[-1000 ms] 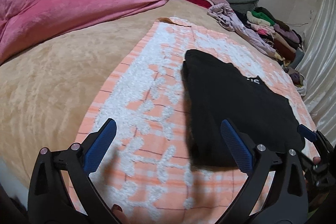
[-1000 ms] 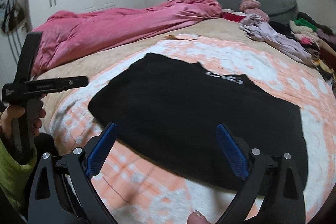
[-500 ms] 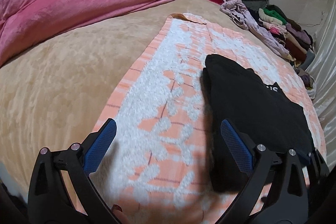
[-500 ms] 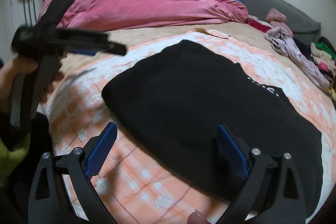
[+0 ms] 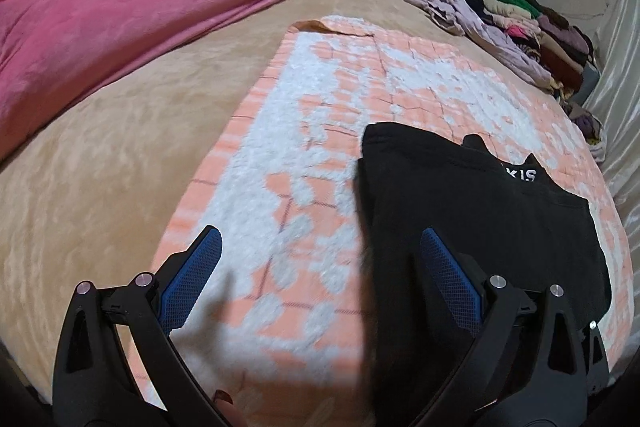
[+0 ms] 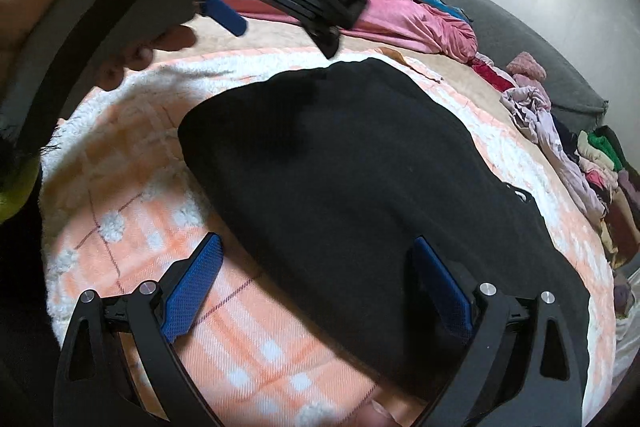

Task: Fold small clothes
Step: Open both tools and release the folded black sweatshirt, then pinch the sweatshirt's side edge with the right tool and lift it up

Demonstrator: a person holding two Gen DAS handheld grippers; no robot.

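Both hand-held grippers, left [image 5: 320, 275] and right [image 6: 316, 279], are spread and empty over the black top [image 6: 360, 167], so next probably means pinching its near edge to fold.

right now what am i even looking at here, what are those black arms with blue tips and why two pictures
Those are hand-held two-finger grippers, one in each hand of a person; no robot is involved. Each picture comes from a fisheye camera mounted on one gripper, looking forward along its blue-padded fingers. The left gripper and the right gripper are both open and hold nothing. The right view also shows the left gripper from outside, gripped by a hand. On the bed lies an orange-and-white checked fluffy blanket, with a flat black garment with white lettering on it. A pink velvety duvet and a pile of mixed clothes lie farther back.
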